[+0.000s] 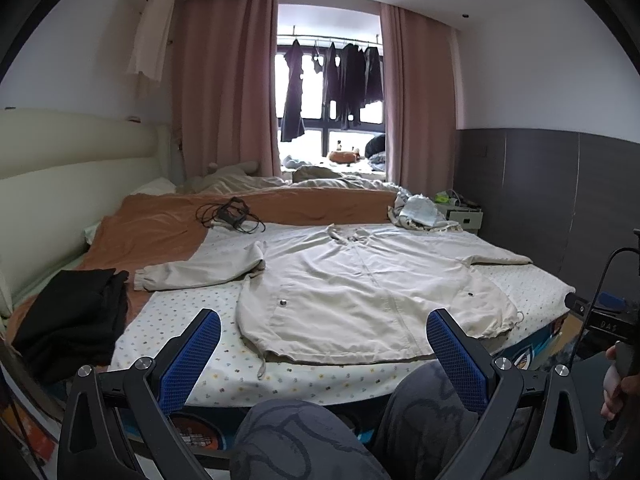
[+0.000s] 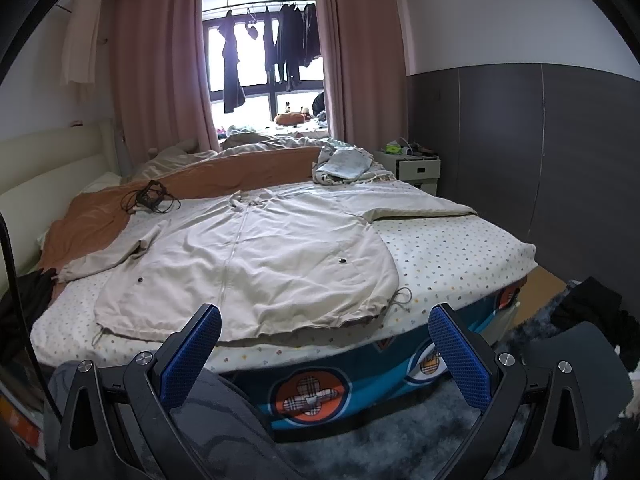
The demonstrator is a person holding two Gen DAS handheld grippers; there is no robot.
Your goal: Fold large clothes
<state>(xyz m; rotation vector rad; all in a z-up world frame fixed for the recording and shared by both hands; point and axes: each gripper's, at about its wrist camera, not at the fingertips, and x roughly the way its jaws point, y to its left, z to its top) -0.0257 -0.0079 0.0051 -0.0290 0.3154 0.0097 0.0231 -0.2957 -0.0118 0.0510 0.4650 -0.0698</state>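
A large beige jacket [image 1: 360,280] lies spread flat, front side up, on the dotted sheet [image 1: 192,308] of the bed, with its hem toward the near edge and its collar toward the far side. The zipper runs down the middle, and both sleeves go out to the sides, the left one a little bent and wrinkled. The left gripper [image 1: 323,340] and the right gripper [image 2: 325,334] both hang before the near edge of the bed, their blue pads wide apart and holding nothing. The cloth looks soft and rather light, I think, so it will bend and sag wherever it is not supported, and it may slip over the sheet when pulled. A good place to take hold seems to be the cuff or the shoulder seam of a sleeve, or the thicker hem with its drawstring, where the fabric is doubled. A pile of black clothes [image 1: 72,316] sits at the left, and a black cable [image 1: 230,214] lies far behind on the orange blanket [image 1: 160,220], well apart from the jacket.
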